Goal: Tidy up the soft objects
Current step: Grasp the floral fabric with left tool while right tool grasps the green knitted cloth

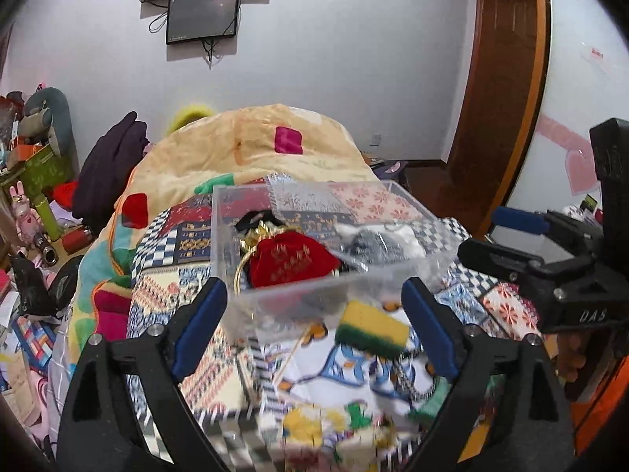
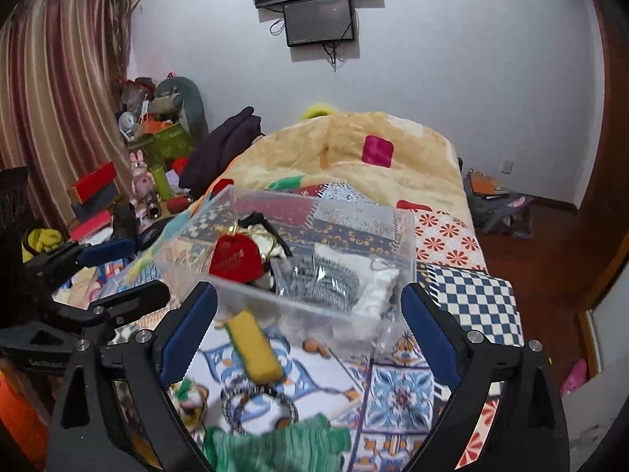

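Observation:
A clear plastic box (image 1: 275, 295) (image 2: 409, 244) sits on the patterned bedspread. It holds a red velvet pouch (image 1: 293, 261) (image 2: 235, 259), a bagged grey-and-white soft item (image 1: 377, 244) (image 2: 326, 281) and a black item. A yellow-and-green sponge (image 1: 373, 328) (image 2: 255, 348) lies on the bed just in front of the box. A green knitted cloth (image 2: 275, 444) and a striped band (image 2: 257, 405) lie nearer. My left gripper (image 1: 314, 330) is open and empty above the sponge. My right gripper (image 2: 310, 338) is open and empty, right of the sponge.
An orange blanket (image 1: 251, 145) (image 2: 354, 157) is heaped at the far end of the bed. Clutter of boxes and toys (image 1: 35, 181) (image 2: 149, 157) fills the left side. A wooden door (image 1: 499, 98) stands right. Each gripper shows in the other's view, the right one (image 1: 550, 259) and the left one (image 2: 78, 275).

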Action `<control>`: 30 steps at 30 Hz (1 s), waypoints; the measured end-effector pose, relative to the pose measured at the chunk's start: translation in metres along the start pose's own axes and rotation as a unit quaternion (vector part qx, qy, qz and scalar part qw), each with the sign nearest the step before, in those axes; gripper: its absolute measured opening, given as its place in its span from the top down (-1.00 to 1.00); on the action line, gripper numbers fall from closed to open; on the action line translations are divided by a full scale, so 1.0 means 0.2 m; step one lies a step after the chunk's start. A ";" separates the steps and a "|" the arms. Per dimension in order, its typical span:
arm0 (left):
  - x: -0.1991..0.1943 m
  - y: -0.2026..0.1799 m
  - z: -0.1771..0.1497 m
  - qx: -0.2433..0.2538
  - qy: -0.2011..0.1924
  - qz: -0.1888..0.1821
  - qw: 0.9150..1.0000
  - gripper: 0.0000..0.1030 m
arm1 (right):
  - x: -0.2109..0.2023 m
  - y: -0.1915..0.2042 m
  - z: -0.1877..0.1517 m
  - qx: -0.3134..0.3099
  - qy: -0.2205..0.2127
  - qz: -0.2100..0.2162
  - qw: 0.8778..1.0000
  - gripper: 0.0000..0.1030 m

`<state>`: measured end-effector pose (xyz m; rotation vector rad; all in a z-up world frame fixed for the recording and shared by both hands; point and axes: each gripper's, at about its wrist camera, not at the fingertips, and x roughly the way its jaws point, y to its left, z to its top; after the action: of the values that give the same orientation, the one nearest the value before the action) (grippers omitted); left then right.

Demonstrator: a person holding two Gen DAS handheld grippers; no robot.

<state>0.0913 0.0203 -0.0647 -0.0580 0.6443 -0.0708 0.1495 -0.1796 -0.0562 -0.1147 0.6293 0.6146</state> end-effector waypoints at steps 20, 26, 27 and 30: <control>0.11 -0.05 -0.44 -0.022 0.125 -0.011 0.992 -0.82 | 0.12 -0.02 -0.49 0.029 0.153 0.034 0.987 -0.46; 0.12 -0.09 -0.49 -0.002 0.119 -0.002 0.993 -0.82 | 0.10 -0.02 -0.51 0.033 0.154 0.042 0.987 0.19; 0.12 -0.10 -0.49 0.001 0.117 -0.002 0.993 -0.80 | 0.10 -0.02 -0.51 0.034 0.153 0.043 0.987 0.21; 0.12 -0.12 -0.50 0.018 0.111 0.007 0.994 -0.48 | 0.07 -0.03 -0.51 0.032 0.143 0.037 0.989 0.31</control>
<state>0.0488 -0.0081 -0.1563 -0.0101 0.8657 -0.0752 0.1084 -0.2057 -0.1461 -0.1207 0.9330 0.6548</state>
